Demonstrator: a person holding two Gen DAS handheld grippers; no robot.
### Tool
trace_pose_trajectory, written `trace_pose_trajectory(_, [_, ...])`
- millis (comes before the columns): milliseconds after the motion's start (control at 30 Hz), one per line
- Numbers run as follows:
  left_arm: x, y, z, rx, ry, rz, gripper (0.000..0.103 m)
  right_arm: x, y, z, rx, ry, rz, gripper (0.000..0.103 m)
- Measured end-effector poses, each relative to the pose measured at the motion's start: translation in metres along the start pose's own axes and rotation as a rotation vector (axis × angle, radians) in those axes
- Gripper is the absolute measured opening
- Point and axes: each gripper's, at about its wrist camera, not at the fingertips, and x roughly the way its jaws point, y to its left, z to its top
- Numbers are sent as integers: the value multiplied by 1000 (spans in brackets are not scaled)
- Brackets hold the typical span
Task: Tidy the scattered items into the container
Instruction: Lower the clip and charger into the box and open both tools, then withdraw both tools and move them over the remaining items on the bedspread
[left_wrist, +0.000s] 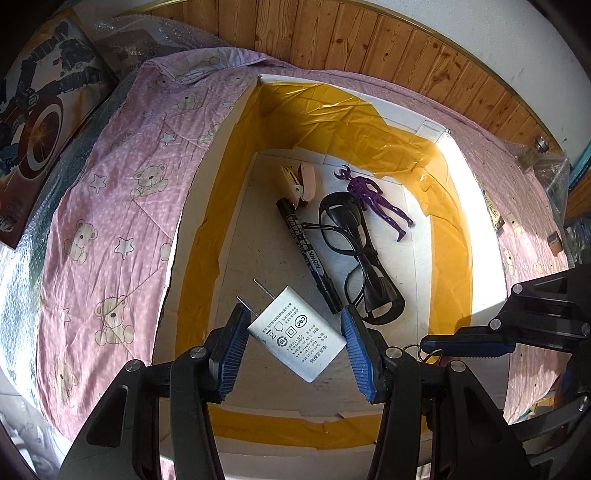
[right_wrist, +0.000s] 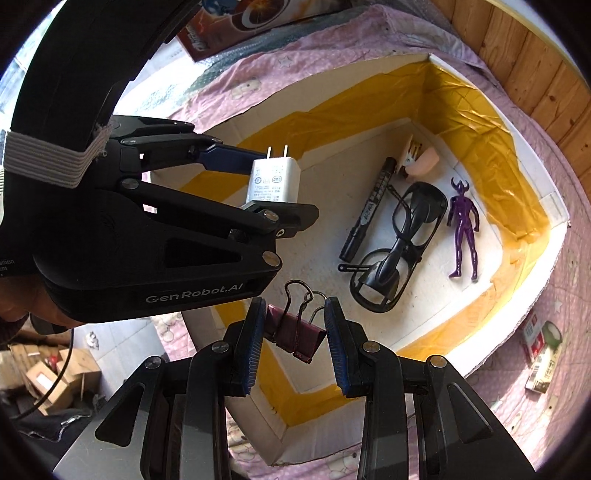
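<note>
Pink bear-print quilt (left_wrist: 110, 206), wooden wall panelling (left_wrist: 369, 40)

Matt plastic, glossy tape.
You are holding a smooth white plastic charger (left_wrist: 295, 334) over a box (left_wrist: 413, 110) lined in shiny, wrinkled yellow tape.

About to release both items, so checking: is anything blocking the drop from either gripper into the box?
Nothing visible does. The charger and binder clip hang over bare box floor; marker and glasses lie farther in.

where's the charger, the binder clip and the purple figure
charger (left_wrist: 295, 334), left wrist view, middle of its printed face
binder clip (right_wrist: 295, 332), right wrist view, its maroon body
purple figure (right_wrist: 463, 221), right wrist view, its torso
</note>
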Motion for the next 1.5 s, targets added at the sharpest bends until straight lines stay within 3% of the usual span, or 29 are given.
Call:
trace_pose_trajectory(233, [2, 0, 2, 3, 21, -8, 52, 6, 5, 5, -7, 35, -6, 35])
trace_pose_trajectory(900, [-13, 9, 0, -40, 31, -3, 57, -14, 3, -3, 98, -35, 53, 37])
trace_pose_trajectory(1200, [-30, 4, -4, -42, -3, -13, 57, -43, 0, -22, 131, -140, 86, 37])
trace_pose_trajectory(1500, [-60, -10, -14, -41, -109, -44, 57, -81, -5, -62, 179, -341, 40, 38])
